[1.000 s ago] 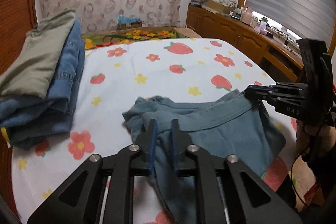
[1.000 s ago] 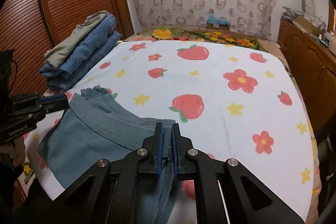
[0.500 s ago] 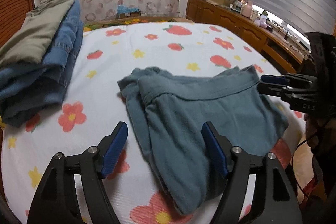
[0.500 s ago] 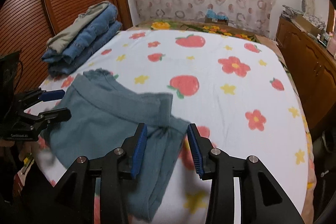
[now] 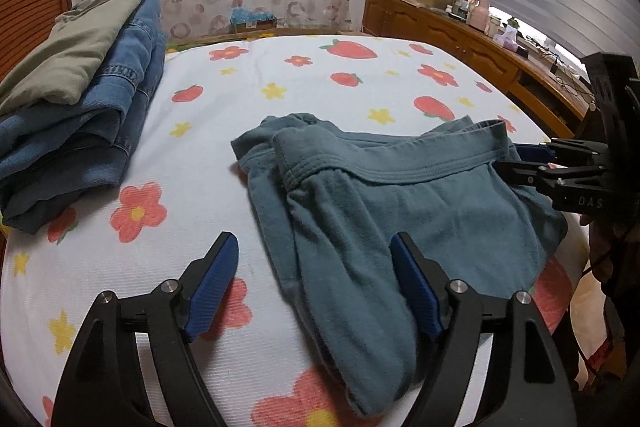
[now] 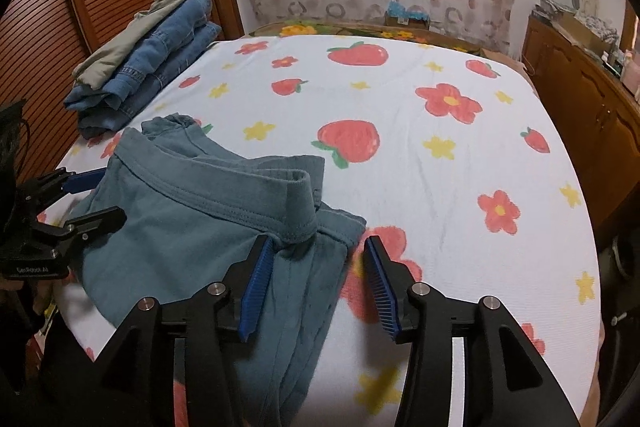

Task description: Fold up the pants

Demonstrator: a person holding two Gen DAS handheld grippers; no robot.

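Observation:
The teal pants lie folded on the bed near its front edge, waistband across the top; they also show in the right wrist view. My left gripper is open and empty, its jaws spread over the pants' left side. It shows at the left in the right wrist view. My right gripper is open and empty, just above the waistband's right corner. It shows at the right in the left wrist view, beside the waistband end.
A stack of folded jeans and olive pants lies at the bed's left side, also in the right wrist view. The flower-and-strawberry sheet covers the bed. A wooden cabinet runs along the right.
Both grippers were shut on the pants a second ago. They have let go, opened wide and pulled back. The pants now lie flat on the bed.

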